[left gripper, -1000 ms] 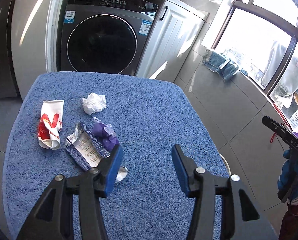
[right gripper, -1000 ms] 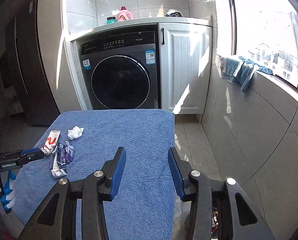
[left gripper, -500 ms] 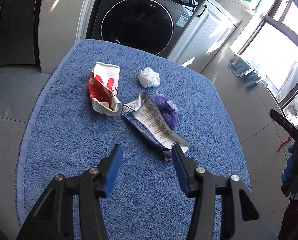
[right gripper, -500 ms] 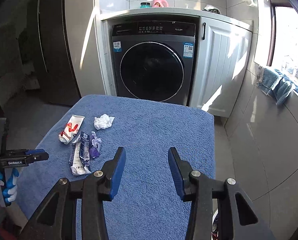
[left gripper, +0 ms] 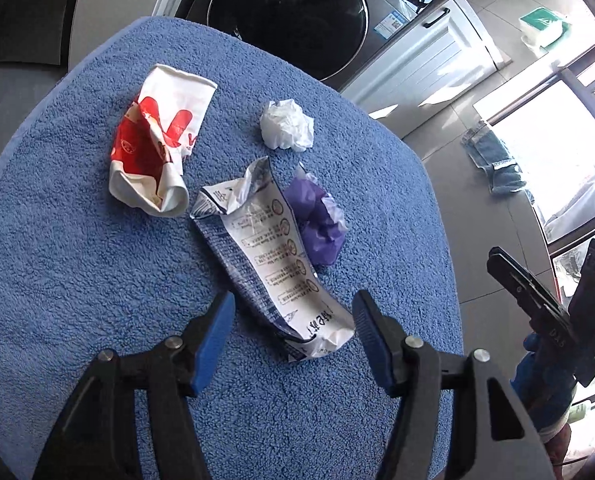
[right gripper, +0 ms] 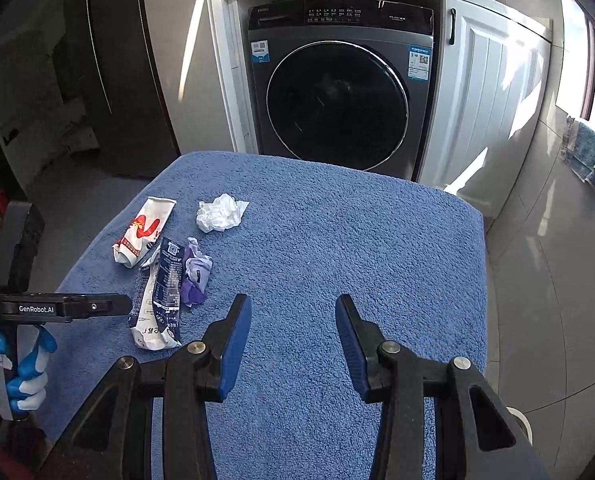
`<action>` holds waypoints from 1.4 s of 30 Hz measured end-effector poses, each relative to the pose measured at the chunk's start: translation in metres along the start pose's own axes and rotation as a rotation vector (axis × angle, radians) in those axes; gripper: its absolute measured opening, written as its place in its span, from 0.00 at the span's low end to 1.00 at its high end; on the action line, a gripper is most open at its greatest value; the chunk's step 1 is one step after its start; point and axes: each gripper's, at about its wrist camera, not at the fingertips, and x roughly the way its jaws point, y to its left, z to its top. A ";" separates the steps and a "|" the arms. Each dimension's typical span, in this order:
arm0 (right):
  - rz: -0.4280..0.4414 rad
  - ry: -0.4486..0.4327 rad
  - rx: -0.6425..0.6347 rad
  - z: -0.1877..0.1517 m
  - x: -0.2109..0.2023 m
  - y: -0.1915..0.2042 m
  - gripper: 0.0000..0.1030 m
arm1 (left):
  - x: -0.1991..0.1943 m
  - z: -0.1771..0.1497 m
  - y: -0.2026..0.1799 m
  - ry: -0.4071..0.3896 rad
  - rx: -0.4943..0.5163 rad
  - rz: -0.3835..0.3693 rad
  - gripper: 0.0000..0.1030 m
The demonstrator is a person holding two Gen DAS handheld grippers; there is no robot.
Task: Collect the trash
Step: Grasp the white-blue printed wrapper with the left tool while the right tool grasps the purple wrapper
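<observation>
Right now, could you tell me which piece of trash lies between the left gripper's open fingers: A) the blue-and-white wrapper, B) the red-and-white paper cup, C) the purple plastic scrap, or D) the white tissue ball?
A: the blue-and-white wrapper has its near end between the open fingers of the left gripper.

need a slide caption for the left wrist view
Open left gripper straddling the near end of a printed wrapper on a blue towel.

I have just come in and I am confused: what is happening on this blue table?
A person with two handheld grippers is collecting trash. The open left gripper hovers around the near end of the blue-white wrapper. The right gripper is open over bare blue cloth. Nothing is picked up yet.
</observation>
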 end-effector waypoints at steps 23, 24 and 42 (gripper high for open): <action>0.191 0.085 -0.012 0.009 0.087 0.004 0.40 | 0.035 0.018 0.005 0.000 -0.062 0.081 0.41; 0.200 0.088 -0.013 0.010 0.090 0.006 0.40 | 0.034 0.017 0.006 -0.003 -0.065 0.078 0.41; 0.398 0.170 0.002 0.019 0.143 0.062 0.38 | 0.000 -0.019 0.030 -0.037 -0.095 0.047 0.39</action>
